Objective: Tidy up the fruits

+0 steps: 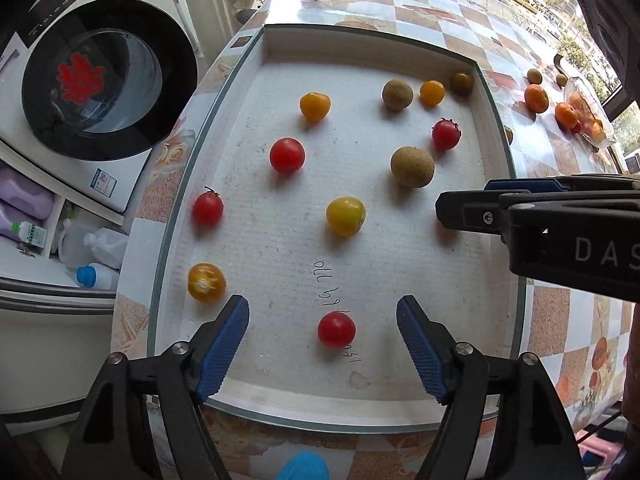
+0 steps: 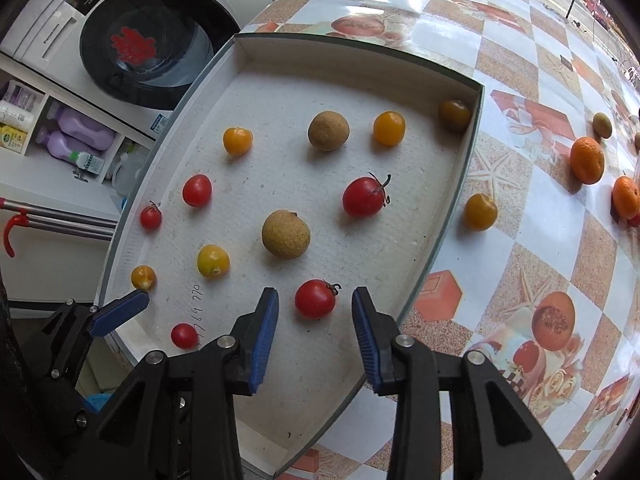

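Tray: white shallow tray sits on the checked tablecloth; small fruits lie scattered inside it, each apart from its neighbours.
Left claw: left gripper points steeply down over the near end of the tray, its blue pads spread wide. A red tomato lies on the tray floor between them; neither pad touches it.
Right claw: right gripper points down over the near right part of the tray, jaws parted. A stemmed red tomato lies just ahead of the tips, untouched.
Step in hand: judged as two pick-ups being lined up, one tomato per claw; nothing is pinched yet.
Other fruit: yellow tomatoes, brown round fruits and more red ones are spread across the tray. One yellow tomato rests outside, just beside the right wall; oranges lie well apart on the cloth.
Approach: lower each claw until the pads flank the widest part of the tomato, then close slowly.
Grip: tomatoes are likely soft and smooth; press only enough to lift.
Stem: keep the right pads off the stalk so the fruit does not twist.
Risk: a nudge from one pad may roll the fruit away.
Clearance: both claws work near each other; stagger the lifts.
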`<state>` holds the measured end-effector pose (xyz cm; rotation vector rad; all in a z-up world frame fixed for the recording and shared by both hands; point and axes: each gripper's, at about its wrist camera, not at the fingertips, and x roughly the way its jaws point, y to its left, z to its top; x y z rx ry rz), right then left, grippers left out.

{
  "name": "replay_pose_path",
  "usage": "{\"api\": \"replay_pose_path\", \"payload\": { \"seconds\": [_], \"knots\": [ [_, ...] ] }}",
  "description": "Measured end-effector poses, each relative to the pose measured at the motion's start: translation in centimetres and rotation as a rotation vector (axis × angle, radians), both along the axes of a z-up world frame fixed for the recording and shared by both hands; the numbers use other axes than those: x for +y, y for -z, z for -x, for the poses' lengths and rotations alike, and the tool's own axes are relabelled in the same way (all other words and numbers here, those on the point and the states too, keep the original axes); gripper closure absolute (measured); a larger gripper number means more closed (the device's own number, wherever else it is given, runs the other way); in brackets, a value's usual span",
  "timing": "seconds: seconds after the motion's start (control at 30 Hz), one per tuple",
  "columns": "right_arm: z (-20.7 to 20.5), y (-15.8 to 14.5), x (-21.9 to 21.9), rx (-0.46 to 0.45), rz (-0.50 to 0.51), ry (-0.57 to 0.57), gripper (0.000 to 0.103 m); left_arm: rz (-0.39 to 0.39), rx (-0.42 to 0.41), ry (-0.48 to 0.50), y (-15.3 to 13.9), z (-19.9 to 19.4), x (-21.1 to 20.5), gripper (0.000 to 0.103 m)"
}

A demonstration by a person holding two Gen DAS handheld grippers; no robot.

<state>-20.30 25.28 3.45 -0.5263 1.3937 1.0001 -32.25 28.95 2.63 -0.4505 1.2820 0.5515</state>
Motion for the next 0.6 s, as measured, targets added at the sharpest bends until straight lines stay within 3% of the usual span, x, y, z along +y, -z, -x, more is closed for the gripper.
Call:
{"api": "replay_pose_path", "payload": {
  "seconds": [0.17, 0.2, 0.3, 0.37, 0.47, 0.6],
  "knots": [
    [-0.1, -1.9, -0.9, -0.030, 0.006, 0.028, 0.032, 0.023, 0.030, -0.011, 0.0, -0.1, 0.4, 0.025],
    [-0.3, -2.1, -1.2, -0.030, 0.015, 0.043, 0.025, 0.020, 0.040, -0.011, -0.1, -0.1, 0.5, 0.025],
    [-0.6, -2.5, -2.4, -0.014, 0.030, 0.085, 0.020, -0.006, 0.064, -0.004, -0.5, -0.1, 0.2, 0.001],
    [-0.5, -2.6, -2.9, -0.003, 0.043, 0.106, 0.017, -0.024, 0.064, 0.016, -1.1, -0.2, 0.0, 0.001],
    [-0.3, -2.8, -3.6, 0.005, 0.058, 0.129, 0.000, -0.040, 0.065, 0.038, -1.9, -0.3, -0.3, 0.001],
    [0.2, -3.4, -4.3, 0.005, 0.087, 0.145, 0.000, -0.040, 0.072, 0.058, -2.7, 0.0, -0.3, 0.001]
  ]
}}
